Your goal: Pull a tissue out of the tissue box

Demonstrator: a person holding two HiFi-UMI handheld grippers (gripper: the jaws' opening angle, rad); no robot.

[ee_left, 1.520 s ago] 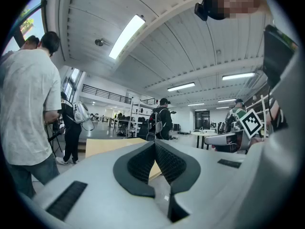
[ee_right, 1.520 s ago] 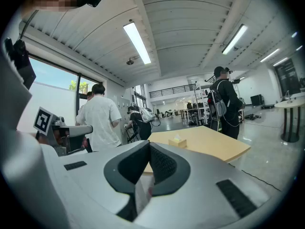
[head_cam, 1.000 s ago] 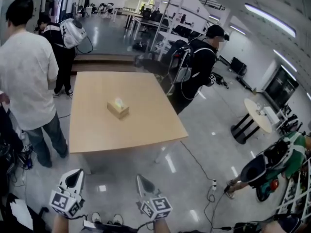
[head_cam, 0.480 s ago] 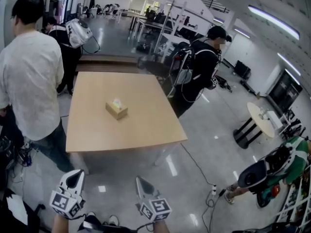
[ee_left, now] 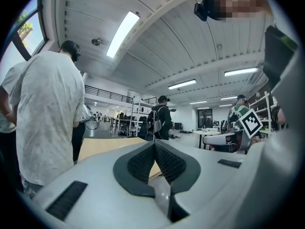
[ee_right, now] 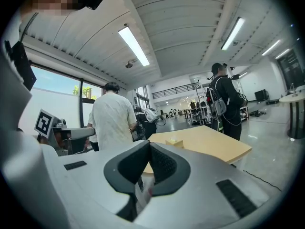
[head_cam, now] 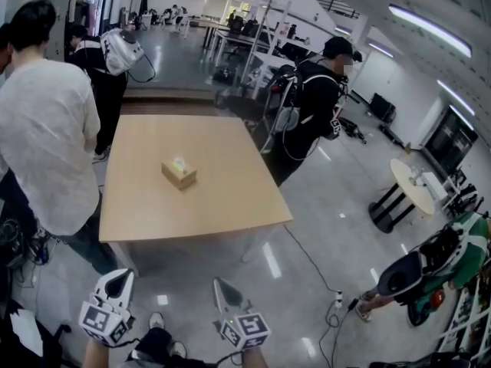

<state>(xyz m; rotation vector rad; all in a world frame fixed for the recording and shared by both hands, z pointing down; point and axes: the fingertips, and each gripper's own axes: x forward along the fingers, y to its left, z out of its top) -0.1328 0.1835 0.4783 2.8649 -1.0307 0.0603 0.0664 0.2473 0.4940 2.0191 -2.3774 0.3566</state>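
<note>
Small tan cardboard tissue box (head_cam: 179, 173), pale tissue tuft poking out of the top. Sitting alone near the middle of the light wooden table (head_cam: 222, 205), turned corner-on in the head view. Same box visible in the right gripper view (ee_right: 174, 141), just above the jaw tips, well apart from them.

Left gripper (head_cam: 116, 277) low at the frame's bottom, over bare floor, well short of the table edge. Jaws fully together, ribbed pads touching, nothing between them.

Right gripper (head_cam: 221, 284) beside it, same story: pads pressed tip to tip, empty.

Person in white shirt (head_cam: 46, 144) standing at the table's left side; person in black with backpack (head_cam: 313, 106) beyond the far right corner.
</note>
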